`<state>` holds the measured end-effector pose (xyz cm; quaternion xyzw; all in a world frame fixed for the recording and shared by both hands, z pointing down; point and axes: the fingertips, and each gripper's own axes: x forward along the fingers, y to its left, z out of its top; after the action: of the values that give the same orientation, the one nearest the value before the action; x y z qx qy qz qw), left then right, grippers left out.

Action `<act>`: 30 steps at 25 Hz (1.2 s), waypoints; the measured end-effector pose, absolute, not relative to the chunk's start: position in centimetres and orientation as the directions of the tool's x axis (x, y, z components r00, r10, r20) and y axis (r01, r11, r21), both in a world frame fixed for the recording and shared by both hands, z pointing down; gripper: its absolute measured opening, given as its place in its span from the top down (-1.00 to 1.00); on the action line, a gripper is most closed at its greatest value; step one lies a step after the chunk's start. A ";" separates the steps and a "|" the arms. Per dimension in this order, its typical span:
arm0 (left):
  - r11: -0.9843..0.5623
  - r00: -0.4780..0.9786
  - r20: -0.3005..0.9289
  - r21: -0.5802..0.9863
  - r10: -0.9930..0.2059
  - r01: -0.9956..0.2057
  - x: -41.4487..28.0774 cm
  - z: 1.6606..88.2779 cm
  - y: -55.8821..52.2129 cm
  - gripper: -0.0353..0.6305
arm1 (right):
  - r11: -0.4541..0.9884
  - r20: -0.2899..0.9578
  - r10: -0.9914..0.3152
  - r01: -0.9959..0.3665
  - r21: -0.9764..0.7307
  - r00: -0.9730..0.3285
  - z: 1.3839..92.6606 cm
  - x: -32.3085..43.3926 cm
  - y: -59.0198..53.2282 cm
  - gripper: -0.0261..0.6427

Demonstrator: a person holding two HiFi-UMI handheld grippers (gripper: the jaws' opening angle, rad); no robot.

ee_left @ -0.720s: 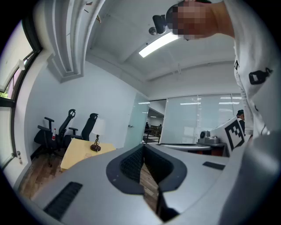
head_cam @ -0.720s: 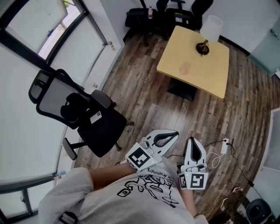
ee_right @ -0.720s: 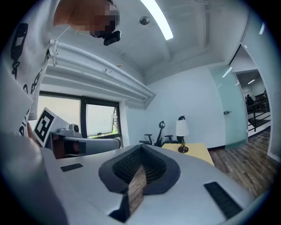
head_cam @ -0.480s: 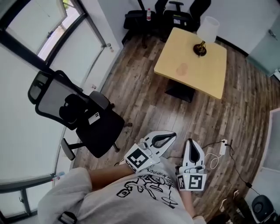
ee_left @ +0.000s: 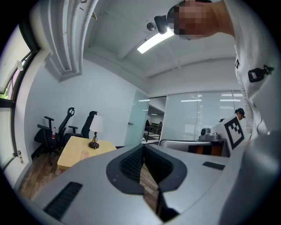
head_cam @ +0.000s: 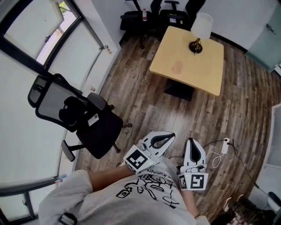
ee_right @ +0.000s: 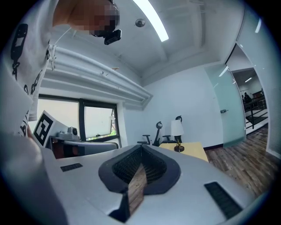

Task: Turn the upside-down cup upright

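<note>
A small clear pinkish cup point(head_cam: 177, 67) stands on the pale wooden table point(head_cam: 206, 74) far across the room; its orientation is too small to tell. The left gripper view also shows the cup point(ee_left: 84, 153) on the table point(ee_left: 72, 154). My left gripper point(head_cam: 169, 136) and right gripper point(head_cam: 193, 141) are held close to my body, over the wooden floor and well short of the table. Both point level toward it. In the gripper views the left gripper point(ee_left: 142, 147) and the right gripper point(ee_right: 140, 147) are shut with nothing between their jaws.
A table lamp point(head_cam: 198, 30) with a white shade stands at the table's far edge. A black office chair point(head_cam: 83, 116) is on my left by the window. More black chairs point(head_cam: 149, 13) line the back wall. A cable and power strip point(head_cam: 225, 147) lie on the floor at right.
The table, lamp and chairs have slid up and left in the head view as the head turned. Both grippers keep the same place and stay shut.
</note>
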<state>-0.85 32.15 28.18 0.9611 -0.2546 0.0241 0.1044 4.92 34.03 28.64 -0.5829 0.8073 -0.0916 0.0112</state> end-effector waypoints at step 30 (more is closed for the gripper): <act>-0.835 0.875 0.101 0.264 -0.474 -0.483 -4.2 29.4 7.1 0.87 | 0.339 0.147 -0.923 -0.932 -0.131 -0.356 28.9 1.2 9.4 0.85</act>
<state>-4.23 7.07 29.44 0.9577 -0.2497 0.0155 0.1420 1.17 9.43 28.91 -0.5669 0.8178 -0.0959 -0.0232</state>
